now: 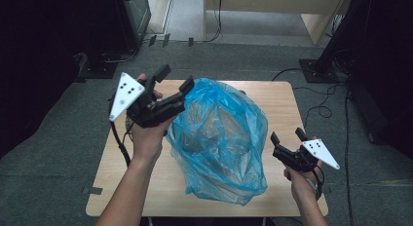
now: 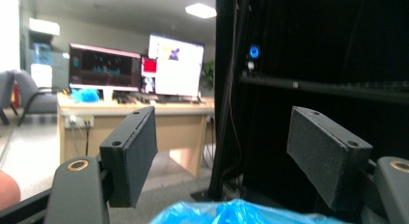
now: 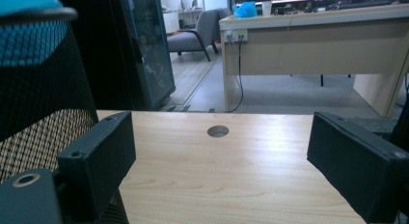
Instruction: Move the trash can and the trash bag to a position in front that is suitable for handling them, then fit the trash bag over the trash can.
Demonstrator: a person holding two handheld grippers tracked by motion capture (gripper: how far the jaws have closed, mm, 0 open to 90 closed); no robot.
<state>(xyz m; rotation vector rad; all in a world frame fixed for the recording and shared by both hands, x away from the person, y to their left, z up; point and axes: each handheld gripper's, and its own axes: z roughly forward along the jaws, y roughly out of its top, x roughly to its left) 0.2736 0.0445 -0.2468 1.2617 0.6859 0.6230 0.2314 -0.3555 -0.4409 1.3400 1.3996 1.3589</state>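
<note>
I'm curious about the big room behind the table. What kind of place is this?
Probably an office used as a recording lab. Monitors stand on a wooden desk, an office chair waits nearby, and cables run across the grey carpet.

My blue bag (image 1: 219, 138) hides its own contents behind crinkled plastic, and the left gripper view's bottom edge cuts it to a sliver.
</note>
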